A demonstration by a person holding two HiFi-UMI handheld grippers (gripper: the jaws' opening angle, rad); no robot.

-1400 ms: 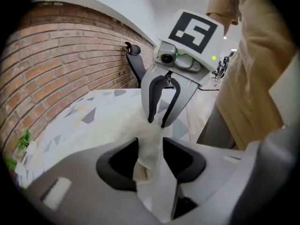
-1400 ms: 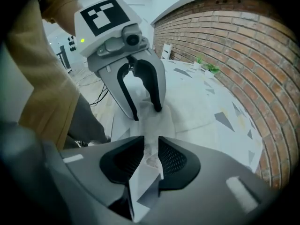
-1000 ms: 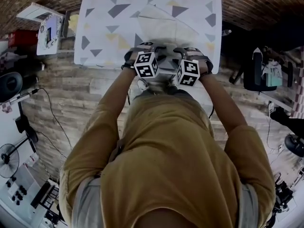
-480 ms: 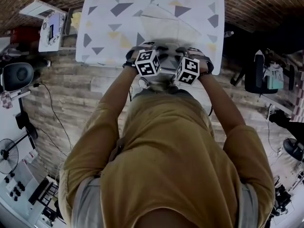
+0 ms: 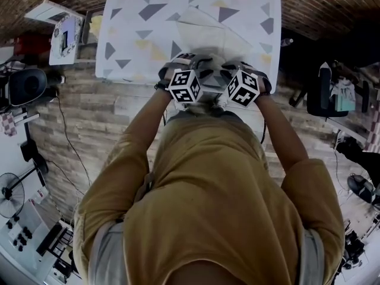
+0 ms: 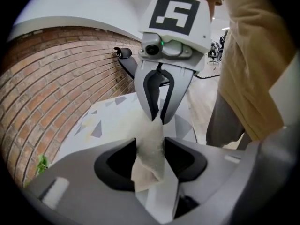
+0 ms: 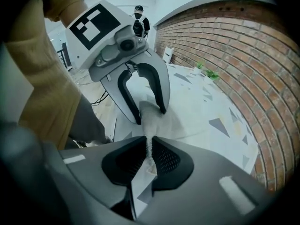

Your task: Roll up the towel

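A white towel (image 5: 208, 31) lies on the table (image 5: 119, 46), which has a triangle-pattern cover. Both grippers meet at the towel's near edge, close to the table's front edge. My left gripper (image 5: 185, 61) has a thick bunched fold of towel (image 6: 149, 158) filling its jaws, which are opening. My right gripper (image 5: 236, 65) pinches a thin towel edge (image 7: 149, 146), its jaws closing. In the left gripper view the right gripper (image 6: 158, 120) faces me, tips on the same fold. In the right gripper view the left gripper (image 7: 151, 115) straddles the bunched cloth.
A brick wall (image 6: 56, 78) runs along the table's far side. On the floor are a dark chair (image 5: 323, 88) at the right, a box (image 5: 62, 37) at the left, a fan (image 5: 12, 198) and cables. My own body hides the table's front edge.
The right gripper has rolled, and its marker cube has shifted a little to the right, away from the left one. Both grippers stay at the towel's near edge.
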